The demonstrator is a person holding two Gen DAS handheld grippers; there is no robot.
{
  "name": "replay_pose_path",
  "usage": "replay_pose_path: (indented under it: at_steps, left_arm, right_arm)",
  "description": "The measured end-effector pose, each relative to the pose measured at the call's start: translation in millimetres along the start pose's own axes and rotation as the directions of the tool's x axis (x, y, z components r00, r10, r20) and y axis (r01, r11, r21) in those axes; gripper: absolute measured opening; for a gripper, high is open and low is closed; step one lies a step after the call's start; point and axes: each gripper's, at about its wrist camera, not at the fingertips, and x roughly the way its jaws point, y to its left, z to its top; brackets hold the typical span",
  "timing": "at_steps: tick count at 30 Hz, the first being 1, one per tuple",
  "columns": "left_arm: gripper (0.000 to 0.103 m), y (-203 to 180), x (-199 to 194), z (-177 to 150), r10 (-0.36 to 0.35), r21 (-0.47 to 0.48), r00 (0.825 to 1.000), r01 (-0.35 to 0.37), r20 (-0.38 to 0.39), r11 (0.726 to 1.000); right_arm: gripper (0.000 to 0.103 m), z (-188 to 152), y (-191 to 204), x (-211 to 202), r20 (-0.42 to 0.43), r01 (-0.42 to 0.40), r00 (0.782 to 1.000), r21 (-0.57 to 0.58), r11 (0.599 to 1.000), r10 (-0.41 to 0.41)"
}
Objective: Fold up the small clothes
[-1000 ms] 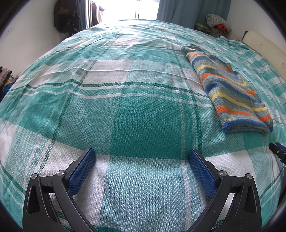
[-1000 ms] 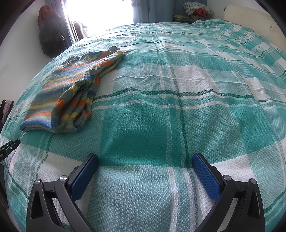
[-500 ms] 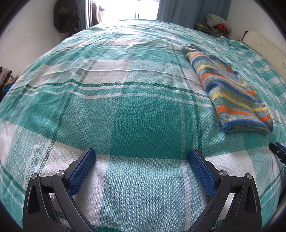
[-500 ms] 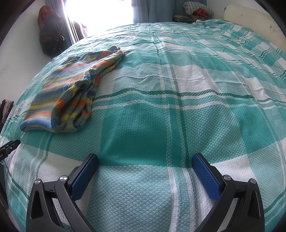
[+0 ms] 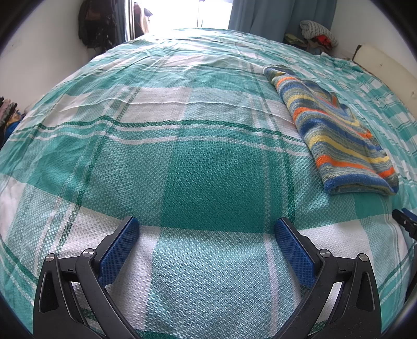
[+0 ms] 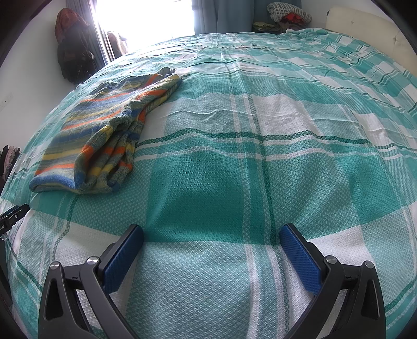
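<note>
Folded striped garment [image 5: 336, 133] lies on bed [image 5: 208, 161], between left gripper [image 5: 207, 229] and right gripper [image 6: 211, 236]; both jaws wide apart, empty.

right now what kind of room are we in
Most likely a bedroom: a wide bed under a green-and-white checked bedspread, a blue curtain beside a bright window, and a striped knitted garment lying folded on the bed.
</note>
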Motion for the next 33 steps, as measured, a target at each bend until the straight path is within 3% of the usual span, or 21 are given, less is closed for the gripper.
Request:
replay_pose_path:
  at_steps: [11, 15, 17, 21, 23, 26, 33]
  left_arm:
    - [0.103, -2, 5, 3, 0.006, -0.002, 1.000, -0.006, -0.020, 1.000]
    - [0.102, 1, 2, 6, -0.029, 0.001, 0.998, 0.029, -0.052, 1.000]
    - [0.101, 5, -6, 8, -0.062, -0.024, 0.996, 0.060, -0.063, 0.998]
    - [0.101, 5, -30, 19, -0.259, -0.086, 0.965, 0.255, -0.039, 0.963]
    - [0.101, -3, -41, 26, -0.300, -0.057, 0.954, 0.298, -0.024, 0.953]
    - [0.101, -21, -53, 33, -0.310, 0.019, 0.951, 0.310, -0.012, 0.950]
    - [0.101, -52, -57, 40, -0.322, 0.139, 0.946, 0.324, -0.039, 0.936]
  right_arm:
    - [0.103, 0, 1, 2, 0.005, 0.006, 1.000, 0.001, 1.000, -0.006]
    - [0.103, 3, 0, 4, -0.013, -0.005, 1.000, -0.004, 1.000, 0.005]
    - [0.103, 4, -3, 2, -0.027, -0.029, 0.999, -0.001, 1.000, 0.029]
    - [0.103, 7, -12, -1, -0.068, -0.113, 0.991, -0.003, 0.994, 0.113]
    - [0.103, 7, -16, -6, -0.080, -0.135, 0.987, 0.024, 0.991, 0.136]
    - [0.103, 7, -12, -22, -0.085, -0.137, 0.986, 0.055, 0.989, 0.141]
    - [0.103, -6, 1, -72, 0.019, -0.275, 0.961, 0.076, 0.958, 0.275]
